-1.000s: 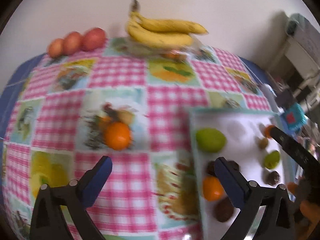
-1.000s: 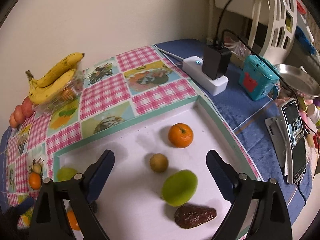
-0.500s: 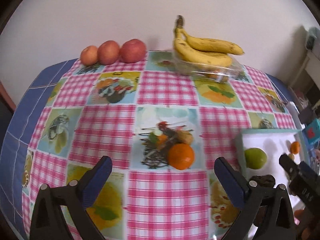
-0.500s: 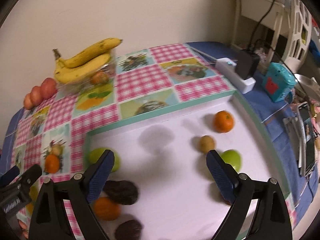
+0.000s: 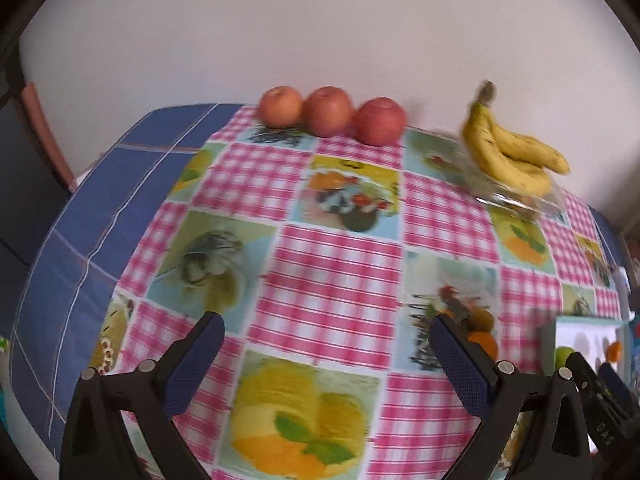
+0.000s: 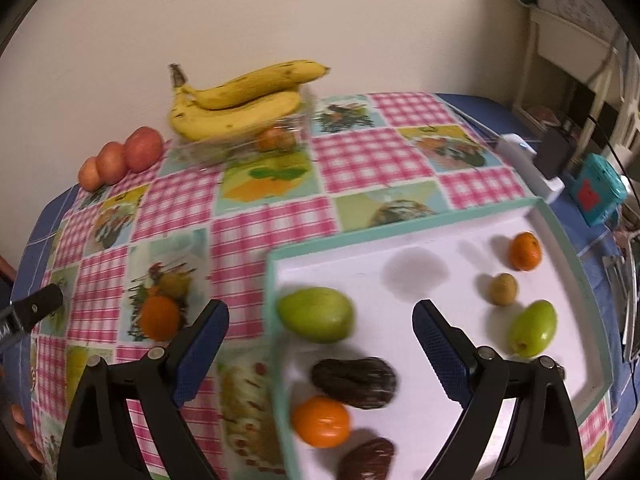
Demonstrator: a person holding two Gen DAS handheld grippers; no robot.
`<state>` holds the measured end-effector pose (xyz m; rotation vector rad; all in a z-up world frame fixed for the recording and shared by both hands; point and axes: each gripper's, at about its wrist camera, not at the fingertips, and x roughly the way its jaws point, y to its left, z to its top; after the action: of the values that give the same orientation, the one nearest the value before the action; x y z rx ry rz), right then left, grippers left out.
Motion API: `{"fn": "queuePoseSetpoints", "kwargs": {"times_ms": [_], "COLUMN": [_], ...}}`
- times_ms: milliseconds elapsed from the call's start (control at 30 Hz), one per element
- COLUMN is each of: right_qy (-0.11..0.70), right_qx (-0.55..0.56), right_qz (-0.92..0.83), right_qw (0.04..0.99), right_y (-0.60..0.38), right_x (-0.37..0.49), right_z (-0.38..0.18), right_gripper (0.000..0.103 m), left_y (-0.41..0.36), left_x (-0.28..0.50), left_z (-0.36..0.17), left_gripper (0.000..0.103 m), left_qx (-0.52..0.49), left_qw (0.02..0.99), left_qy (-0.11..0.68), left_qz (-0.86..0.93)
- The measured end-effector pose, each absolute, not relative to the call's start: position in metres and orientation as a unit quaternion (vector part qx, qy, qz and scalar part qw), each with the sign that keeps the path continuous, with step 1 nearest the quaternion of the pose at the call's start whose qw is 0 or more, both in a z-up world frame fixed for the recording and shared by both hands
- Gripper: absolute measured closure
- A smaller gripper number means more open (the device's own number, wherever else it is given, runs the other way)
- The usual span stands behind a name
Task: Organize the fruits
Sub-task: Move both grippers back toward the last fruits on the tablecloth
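Observation:
A white tray with a teal rim (image 6: 400, 232) holds several fruits: two green mangoes (image 6: 316, 314), two oranges (image 6: 320, 420), a kiwi (image 6: 503, 289) and dark avocados (image 6: 354, 376). A loose orange (image 6: 159, 317) lies on the checked cloth left of the tray; it also shows in the left wrist view (image 5: 482, 344) behind the right finger. Three red apples (image 5: 330, 112) and a bunch of bananas (image 5: 512, 152) sit at the back by the wall. My left gripper (image 5: 324, 360) is open and empty over the cloth. My right gripper (image 6: 320, 344) is open and empty above the tray's left edge.
The bananas rest on a clear plastic box (image 6: 256, 140) with an orange fruit inside. A white power strip with a black adapter (image 6: 532, 160) and a teal device (image 6: 596, 188) lie right of the tray. The blue-covered table edge (image 5: 80, 240) drops off at left.
Both grippers have swung left. The left view now faces the apples and the table's left side, with the tray at its far right. The right view has shifted toward the tray's left edge.

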<state>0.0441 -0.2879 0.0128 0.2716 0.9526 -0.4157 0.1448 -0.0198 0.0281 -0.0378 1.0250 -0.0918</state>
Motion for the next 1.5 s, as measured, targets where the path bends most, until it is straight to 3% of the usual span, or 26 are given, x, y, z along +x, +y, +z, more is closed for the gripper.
{"fn": "queuePoseSetpoints", "kwargs": {"times_ms": [167,433,633,1500], "right_qy": [0.456,0.462,0.462,0.452], "right_qx": [0.141,0.14,0.149,0.187], "right_qz": [-0.177,-0.154,-0.134,-0.107], "right_qw": [0.861,0.862,0.864,0.866], "right_y": [-0.27,-0.241,-0.227,-0.235], "right_x": [0.058,0.073,0.083,0.101], "right_z": [0.009,0.002,0.0,-0.01], "right_gripper": [0.01,0.01,0.01,0.012], "left_y": [0.013,0.035,0.048,0.019], "left_x": [0.15,0.153,0.154,0.172], "left_z": [0.029,0.024,0.026,-0.018], "left_gripper": [0.0,0.0,0.0,0.0], "left_qx": [-0.064,-0.023,-0.048,-0.09], "left_qw": [0.871,0.882,0.886,0.849], "left_qy": [0.487,0.469,0.46,0.52], "left_qz": [-0.02,0.032,0.036,-0.004]}}
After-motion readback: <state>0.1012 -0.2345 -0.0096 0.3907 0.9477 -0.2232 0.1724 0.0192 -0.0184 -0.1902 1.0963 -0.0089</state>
